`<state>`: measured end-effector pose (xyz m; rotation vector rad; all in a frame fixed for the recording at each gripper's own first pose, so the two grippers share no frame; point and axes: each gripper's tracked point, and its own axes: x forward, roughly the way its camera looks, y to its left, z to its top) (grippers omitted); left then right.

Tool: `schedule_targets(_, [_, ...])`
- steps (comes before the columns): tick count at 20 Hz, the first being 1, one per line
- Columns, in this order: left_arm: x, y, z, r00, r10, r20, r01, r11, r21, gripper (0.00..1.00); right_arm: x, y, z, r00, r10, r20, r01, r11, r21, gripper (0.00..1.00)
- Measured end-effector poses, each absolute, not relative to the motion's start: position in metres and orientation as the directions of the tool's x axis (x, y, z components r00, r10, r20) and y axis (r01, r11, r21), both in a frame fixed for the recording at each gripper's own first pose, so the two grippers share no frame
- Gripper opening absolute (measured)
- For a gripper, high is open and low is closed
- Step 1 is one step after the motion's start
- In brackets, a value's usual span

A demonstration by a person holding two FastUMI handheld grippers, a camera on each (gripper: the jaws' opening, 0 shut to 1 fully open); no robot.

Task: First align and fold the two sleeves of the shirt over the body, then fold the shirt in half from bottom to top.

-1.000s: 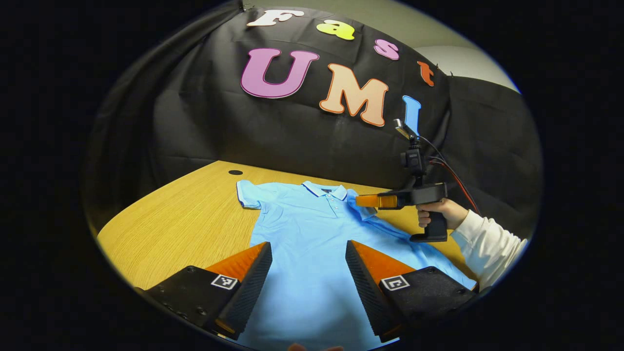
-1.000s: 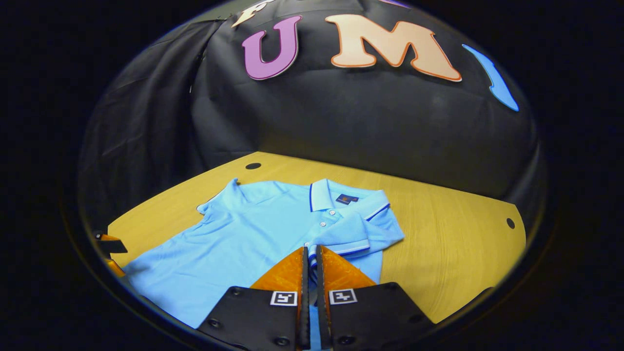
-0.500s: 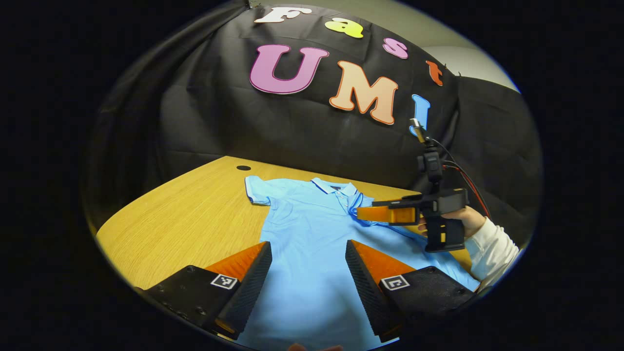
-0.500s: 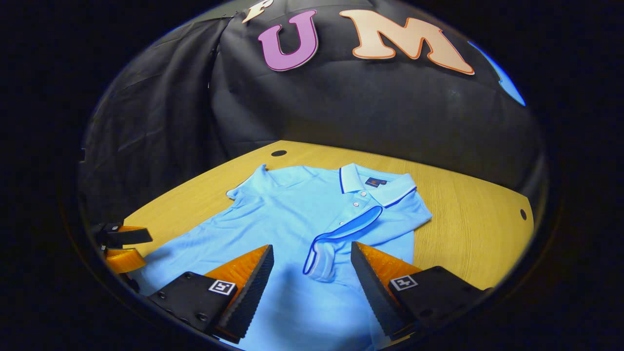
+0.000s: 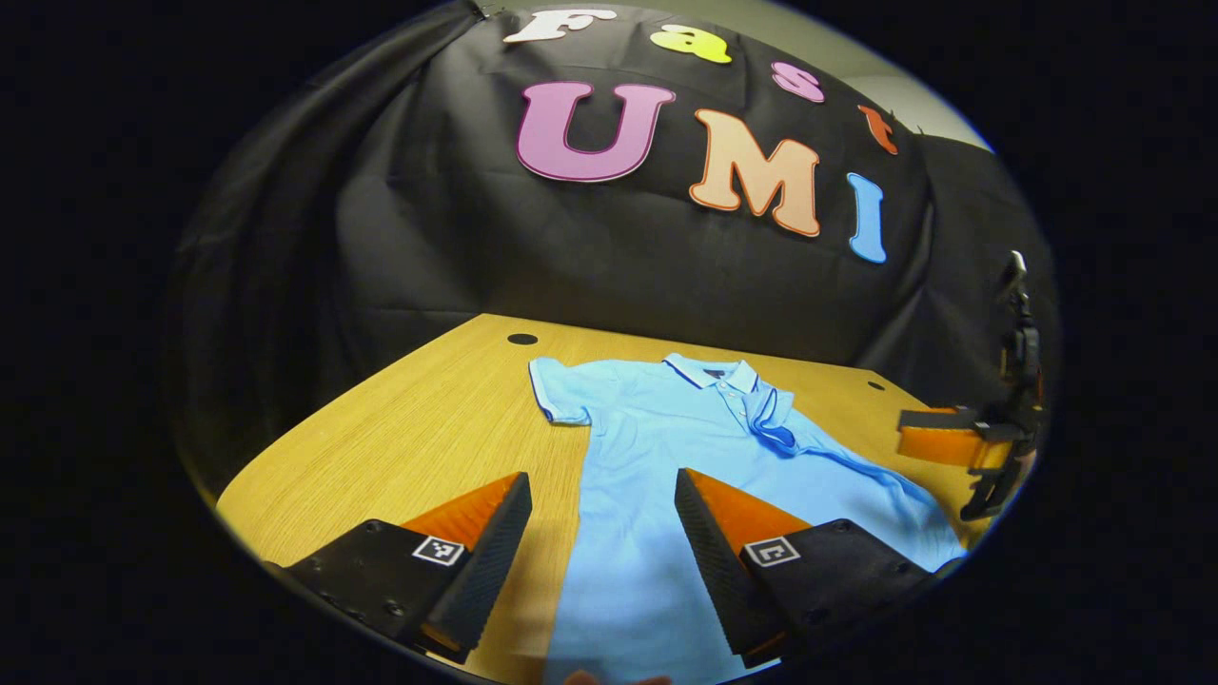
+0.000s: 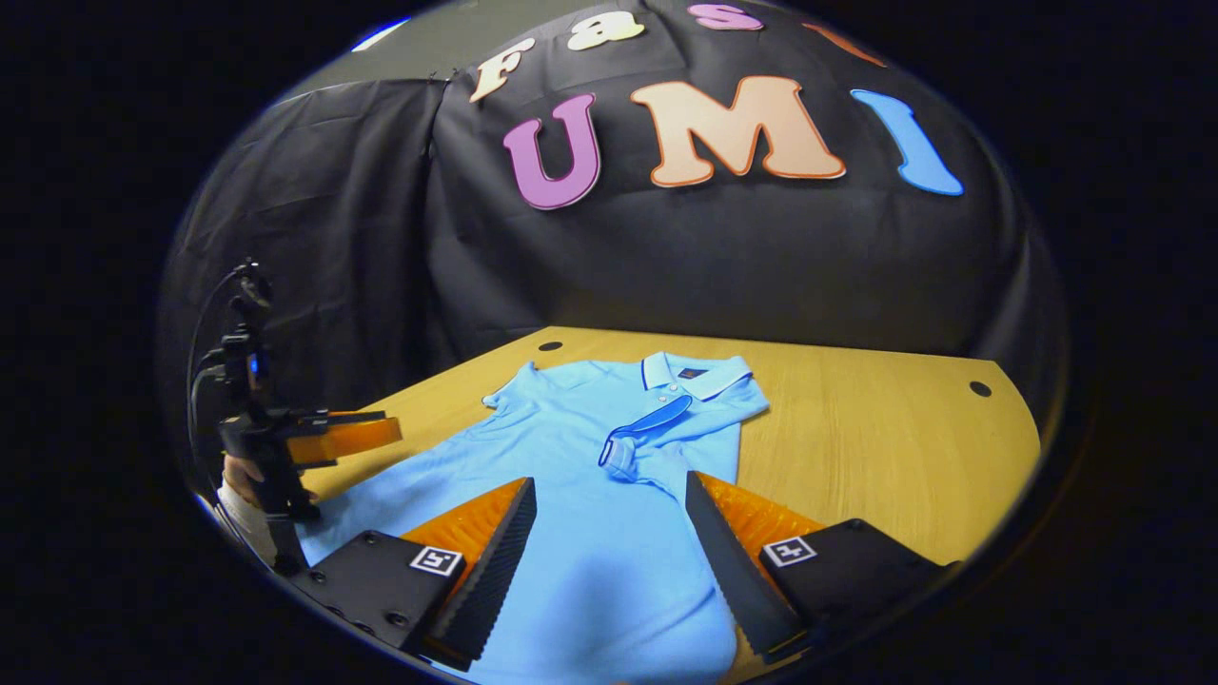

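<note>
Wooden table (image 6: 885, 447) bare beside shirt (image 6: 590, 533)

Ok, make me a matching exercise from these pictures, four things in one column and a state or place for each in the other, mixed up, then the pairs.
Things:
1. folded sleeve
2. other sleeve
3. collar
4. left gripper

States:
A. spread flat on the table
B. open, above the shirt's lower part
C. lying over the chest
D. at the far end, near the wall

Pairs: 1-C, 2-A, 3-D, 4-B
</note>
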<state>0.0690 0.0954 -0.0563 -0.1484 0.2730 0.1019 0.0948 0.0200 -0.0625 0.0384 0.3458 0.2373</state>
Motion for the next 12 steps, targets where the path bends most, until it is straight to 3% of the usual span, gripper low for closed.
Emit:
schedule_targets(1, [0.081,0.098,-0.052,0.957,0.08,-0.279,-0.121,0.984,-0.134,0.94,0.083,0.013,-0.062,0.918,0.225,-0.326,-0.207,0.974,0.09,0.98])
schedule_targets(3, [0.107,0.108,-0.046,0.957,0.095,-0.273,-0.126,0.987,-0.098,0.9,0.061,0.002,-0.065,0.925,0.211,-0.317,-0.188,0.977,0.104,0.95])
schedule_targets(6, [0.145,0.129,-0.04,0.951,0.14,-0.276,-0.153,0.988,-0.026,0.9,0.035,-0.012,-0.073,0.928,0.195,-0.318,-0.164,0.979,0.122,0.98])
schedule_targets(12, [0.206,0.151,-0.061,0.913,0.179,-0.367,-0.196,0.981,-0.01,0.9,0.013,-0.043,-0.074,0.944,0.13,-0.303,-0.097,0.988,0.122,0.98])
